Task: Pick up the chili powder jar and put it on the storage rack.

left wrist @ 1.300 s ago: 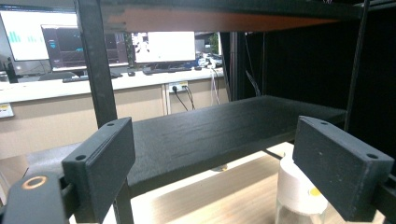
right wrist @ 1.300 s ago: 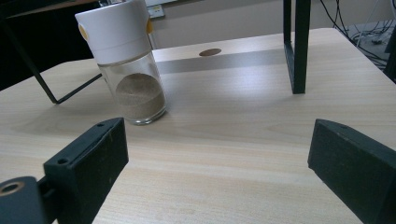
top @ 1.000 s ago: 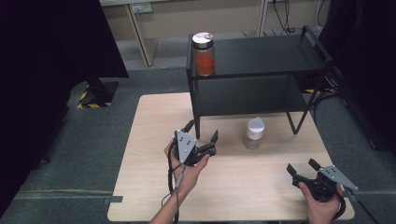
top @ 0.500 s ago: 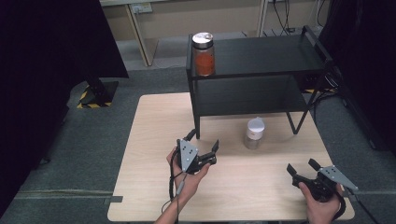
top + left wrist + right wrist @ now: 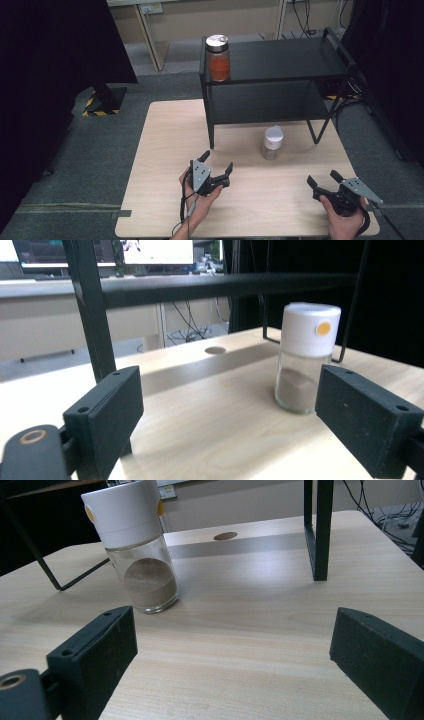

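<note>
Pictured at centre frame: white-capped shaker jar (image 5: pixel 272 143) upright on the wooden table (image 5: pixel 165 135), just in front of the black shelf unit (image 5: pixel 280 67). Left gripper (image 5: pixel 217 165), lower centre, jaws spread wide and empty, aimed at the jar. Right gripper (image 5: pixel 322 179), lower right, likewise wide and empty. Best approached level, jaws straddling the glass body below the cap, closing gently to avoid tipping. Orange-filled jar (image 5: pixel 218 57) up on the shelf, upper centre.

A lab: monitors (image 5: pixel 100 251), loose cables (image 5: pixel 305 15), black curtains (image 5: pixel 55 45).
</note>
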